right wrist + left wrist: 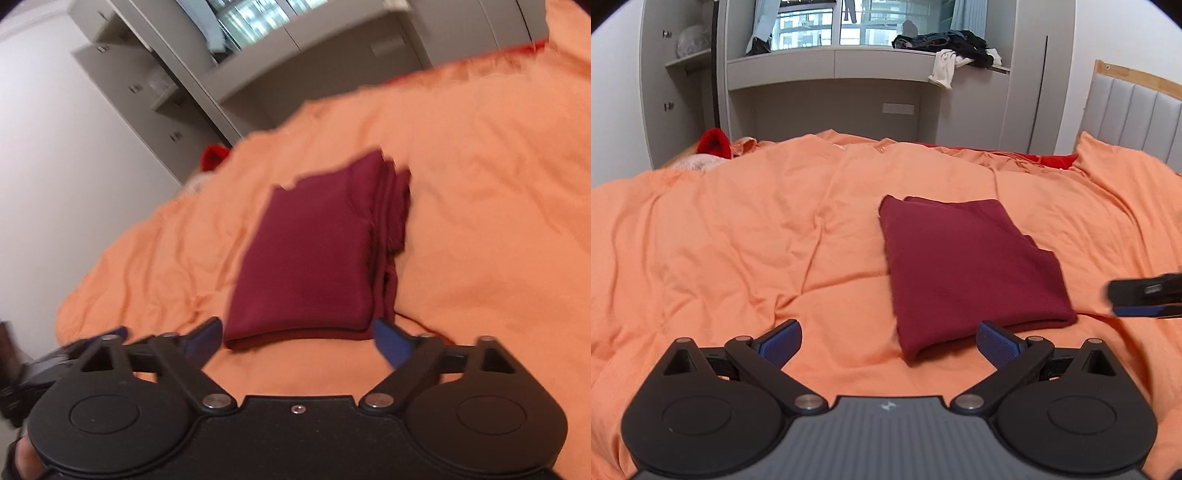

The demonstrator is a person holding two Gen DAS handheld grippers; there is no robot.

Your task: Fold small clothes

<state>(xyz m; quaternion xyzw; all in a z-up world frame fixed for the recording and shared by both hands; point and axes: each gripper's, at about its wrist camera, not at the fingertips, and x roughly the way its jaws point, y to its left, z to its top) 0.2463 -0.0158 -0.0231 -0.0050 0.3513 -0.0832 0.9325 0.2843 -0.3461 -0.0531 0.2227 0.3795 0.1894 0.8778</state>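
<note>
Folded maroon garment (964,266) lies on orange duvet (738,240), seemingly ungripped.

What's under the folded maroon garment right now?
The folded maroon garment lies flat on the orange duvet, which shows all around it. Its lower layers peek out along one edge; anything tucked between them or beneath is covered.

The right wrist view is smeared by motion, so the layered edges of the folded maroon garment (314,258) run together and their number cannot be counted. In the left wrist view the right gripper (1148,297) is blurred and cut off by the picture's right edge. The dark heap of clothes (945,46) on the far ledge (849,61) is too small to sort into separate pieces.
</note>
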